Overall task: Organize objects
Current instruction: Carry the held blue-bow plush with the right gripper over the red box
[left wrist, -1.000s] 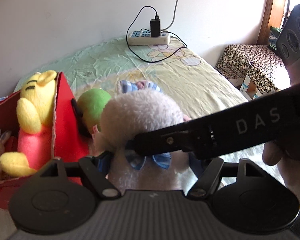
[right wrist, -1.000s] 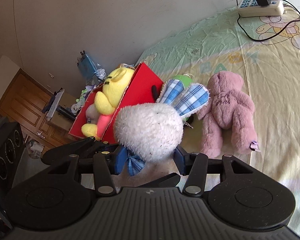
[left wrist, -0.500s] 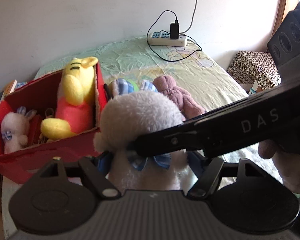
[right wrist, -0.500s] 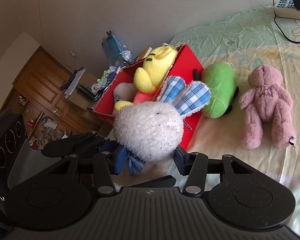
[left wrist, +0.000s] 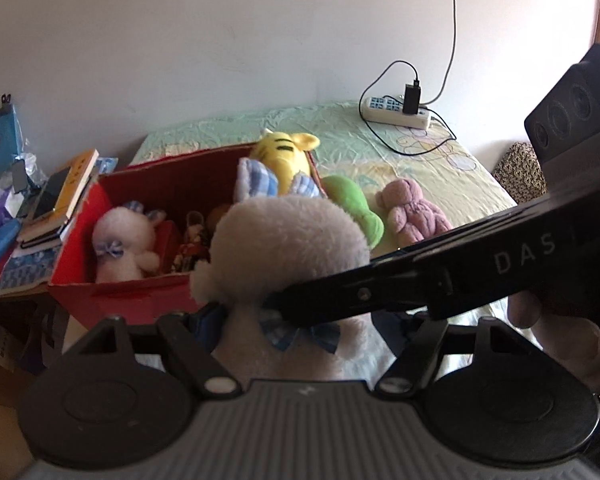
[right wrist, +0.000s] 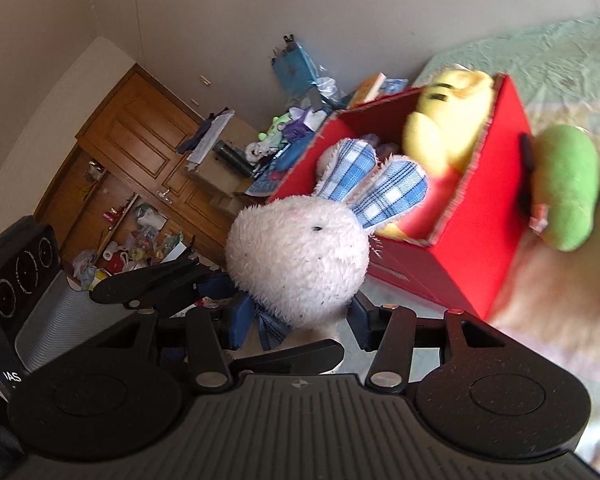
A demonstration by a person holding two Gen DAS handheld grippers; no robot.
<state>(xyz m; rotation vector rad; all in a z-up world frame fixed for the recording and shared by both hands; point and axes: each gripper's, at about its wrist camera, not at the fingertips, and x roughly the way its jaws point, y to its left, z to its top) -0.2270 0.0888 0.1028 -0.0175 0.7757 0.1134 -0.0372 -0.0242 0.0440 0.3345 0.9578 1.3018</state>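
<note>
A white plush bunny (left wrist: 288, 248) with blue plaid ears (right wrist: 384, 188) hangs in the air near the red box (left wrist: 140, 300), held from two sides. My left gripper (left wrist: 300, 320) is shut on its body below the head. My right gripper (right wrist: 300, 320) is shut on its neck by the blue bow, and its black finger (left wrist: 420, 280) crosses the left wrist view. Inside the box sit a yellow plush (left wrist: 284, 152), a small white bunny (left wrist: 120, 240) and small toys. A green plush (left wrist: 352, 208) and a pink bear (left wrist: 412, 212) lie on the bed to the right of the box.
A power strip (left wrist: 396, 112) with cables lies at the bed's far end by the wall. Books (left wrist: 60, 196) and clutter are stacked left of the box. The right wrist view shows a wooden cabinet (right wrist: 140, 140) and clutter on the floor (right wrist: 140, 240).
Both grippers have carried the white bunny left and up toward the red box. The box's inside now faces the left wrist view; the green plush and pink bear have slid right.
</note>
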